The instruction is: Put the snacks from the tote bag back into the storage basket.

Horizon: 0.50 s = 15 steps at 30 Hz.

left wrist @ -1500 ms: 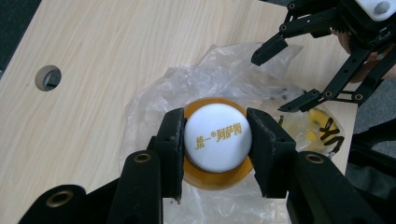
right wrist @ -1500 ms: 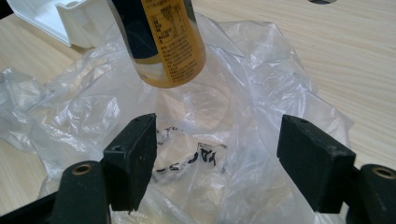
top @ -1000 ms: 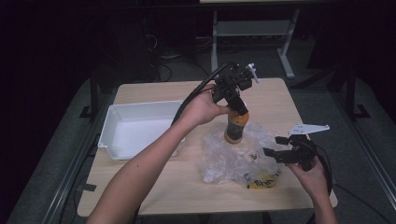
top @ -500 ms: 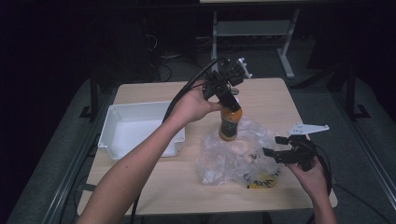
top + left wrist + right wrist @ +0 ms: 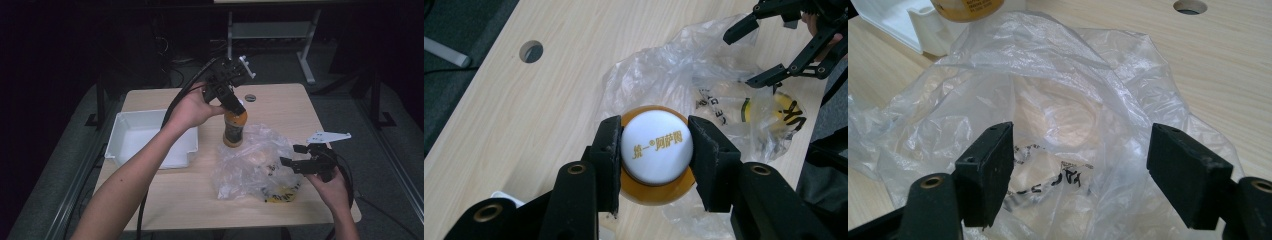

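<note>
Though white-capped, amber bottle (image 5: 656, 150), upright.

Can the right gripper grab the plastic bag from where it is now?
Probably yes. The right gripper is open, and the plastic bag lies straight ahead of its jaws with nothing in between. The left gripper is busy holding the bottle.

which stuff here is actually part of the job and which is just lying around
In the job:
- bottle, clamped at its white cap by the left gripper
- clear plastic bag, in front of the open right gripper

Lying about:
- white bin, at the table's left
- round hole in the tabletop
</note>
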### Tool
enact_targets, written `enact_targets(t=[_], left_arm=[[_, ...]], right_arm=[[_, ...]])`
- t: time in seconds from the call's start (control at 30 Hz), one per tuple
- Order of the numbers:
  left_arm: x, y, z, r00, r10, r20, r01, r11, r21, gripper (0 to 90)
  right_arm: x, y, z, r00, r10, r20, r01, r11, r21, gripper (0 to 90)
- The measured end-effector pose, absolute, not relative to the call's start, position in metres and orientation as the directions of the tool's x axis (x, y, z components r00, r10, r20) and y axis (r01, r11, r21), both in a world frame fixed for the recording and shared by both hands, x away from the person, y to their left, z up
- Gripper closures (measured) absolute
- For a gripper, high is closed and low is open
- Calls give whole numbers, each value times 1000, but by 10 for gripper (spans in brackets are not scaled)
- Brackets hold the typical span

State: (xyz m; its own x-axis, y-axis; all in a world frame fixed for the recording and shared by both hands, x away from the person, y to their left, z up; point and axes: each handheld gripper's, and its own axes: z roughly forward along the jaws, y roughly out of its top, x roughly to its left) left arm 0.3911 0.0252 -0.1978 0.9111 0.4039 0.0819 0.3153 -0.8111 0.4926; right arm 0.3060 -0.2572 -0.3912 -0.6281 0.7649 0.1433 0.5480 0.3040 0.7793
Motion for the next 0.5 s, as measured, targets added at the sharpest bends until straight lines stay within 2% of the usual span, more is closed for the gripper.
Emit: enact_targets(t=[0.5], left_arm=[[392, 55, -191, 883, 457, 105, 356, -800, 483, 594]], right_arm=[[307, -255, -391, -628, 766, 138, 547, 309, 778, 262]])
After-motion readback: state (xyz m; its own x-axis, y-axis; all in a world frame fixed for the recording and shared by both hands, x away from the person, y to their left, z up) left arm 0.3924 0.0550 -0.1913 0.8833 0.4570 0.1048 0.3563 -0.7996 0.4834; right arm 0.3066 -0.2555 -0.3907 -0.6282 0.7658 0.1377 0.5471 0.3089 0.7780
